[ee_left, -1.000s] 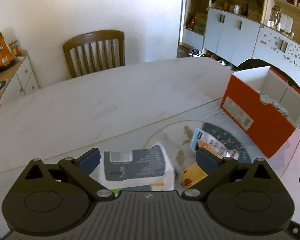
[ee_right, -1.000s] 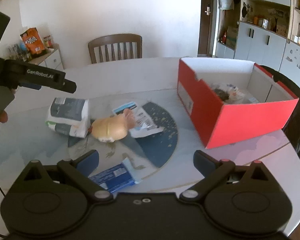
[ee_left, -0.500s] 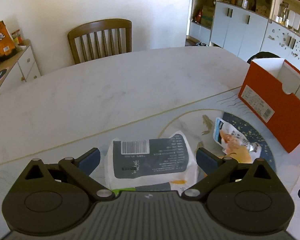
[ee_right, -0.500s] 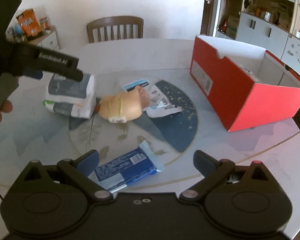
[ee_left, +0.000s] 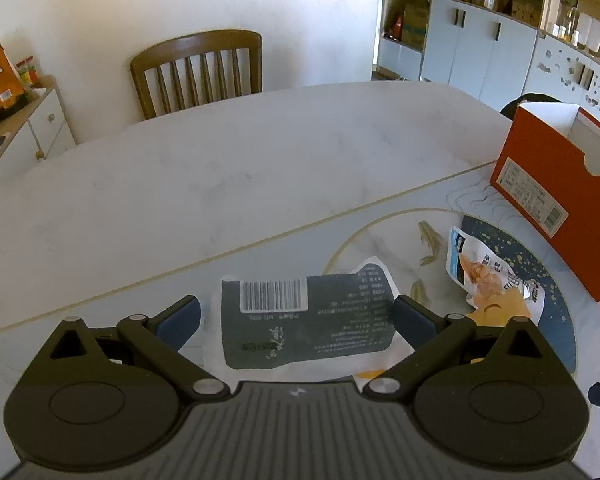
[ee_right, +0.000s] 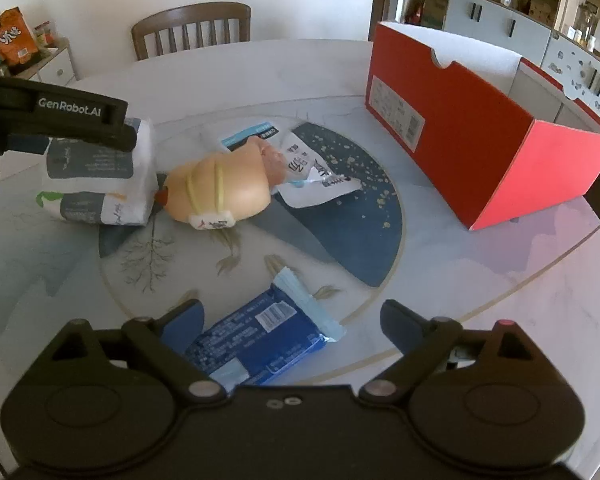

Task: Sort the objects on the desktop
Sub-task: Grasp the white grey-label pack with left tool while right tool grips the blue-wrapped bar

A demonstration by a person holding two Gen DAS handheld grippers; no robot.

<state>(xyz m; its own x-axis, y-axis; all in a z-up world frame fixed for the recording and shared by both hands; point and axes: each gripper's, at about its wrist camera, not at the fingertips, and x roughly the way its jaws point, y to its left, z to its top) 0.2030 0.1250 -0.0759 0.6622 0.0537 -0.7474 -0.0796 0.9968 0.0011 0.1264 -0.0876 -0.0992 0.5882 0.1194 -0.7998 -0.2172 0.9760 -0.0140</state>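
Nearest in the right wrist view, the right gripper (ee_right: 290, 316) hangs over a flat blue plastic packet with a pale crimped end (ee_right: 266, 340), which lies on the round table with a marbled white top and a printed glass centre (ee_right: 460, 272). Its jaws stand wide apart and have just been closing a little; the packet lies between them, nearer the left finger, and neither pad presses on it.

In the left wrist view, the left gripper (ee_left: 296, 316) is poised over a soft white tissue pack with a dark grey label and barcode (ee_left: 308, 320). The jaws are spread, one finger at each short end of the pack; whether the right pad touches it cannot be told, and no squeeze shows.

Farther in, just right of the tissue pack, lies a beige rounded plush toy with yellow bands and a white tag (ee_right: 220, 194), its left end close against the pack. A crumpled white and blue snack pouch (ee_right: 300, 168) lies partly under the toy's far right side.

Right of these, well apart, stands an open red cardboard shoebox with a white inside and a label on its end (ee_right: 460, 136); its contents cannot be made out.

Beyond the table's far edge stands a brown wooden slat-back chair (ee_left: 198, 68). At far left an orange snack bag (ee_right: 10, 38) sits on a white sideboard (ee_left: 40, 128); at far right are pale blue cupboards with open shelves (ee_left: 480, 52).
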